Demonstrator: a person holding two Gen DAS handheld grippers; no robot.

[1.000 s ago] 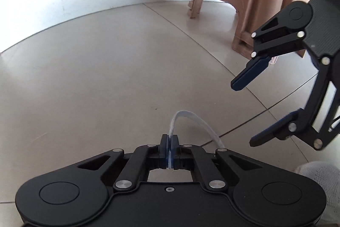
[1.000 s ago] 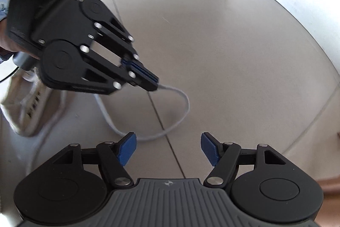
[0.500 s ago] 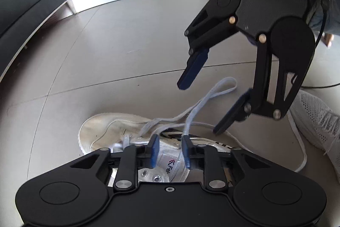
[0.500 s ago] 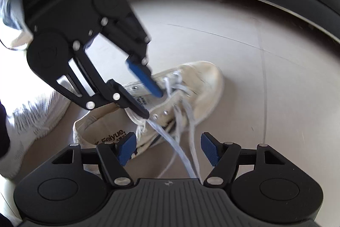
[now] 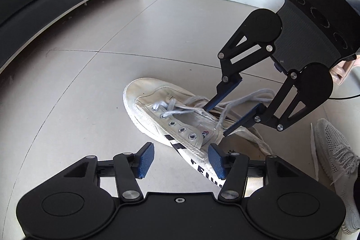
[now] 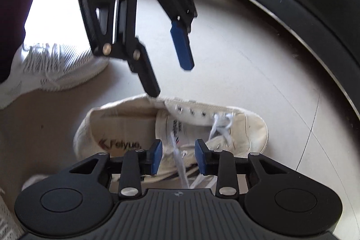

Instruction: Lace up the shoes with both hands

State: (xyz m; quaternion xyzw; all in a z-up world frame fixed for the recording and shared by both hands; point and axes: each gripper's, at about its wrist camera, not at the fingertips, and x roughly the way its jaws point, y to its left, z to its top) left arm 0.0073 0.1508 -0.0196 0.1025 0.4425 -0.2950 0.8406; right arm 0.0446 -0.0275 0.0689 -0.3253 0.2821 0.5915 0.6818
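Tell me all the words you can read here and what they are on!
"Feiyue": printed on the insole inside the white canvas shoe, with a small arrow logo before it.
Black letters on the shoe's sole edge: cut off by the left gripper, not readable.
Tongue label: a small logo, too small to read.
Nothing else carries text.

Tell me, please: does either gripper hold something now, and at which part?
Nothing is held. The left gripper is opening, empty. The right gripper is closing around a loose lace of the canvas shoe, pads not yet touching it.
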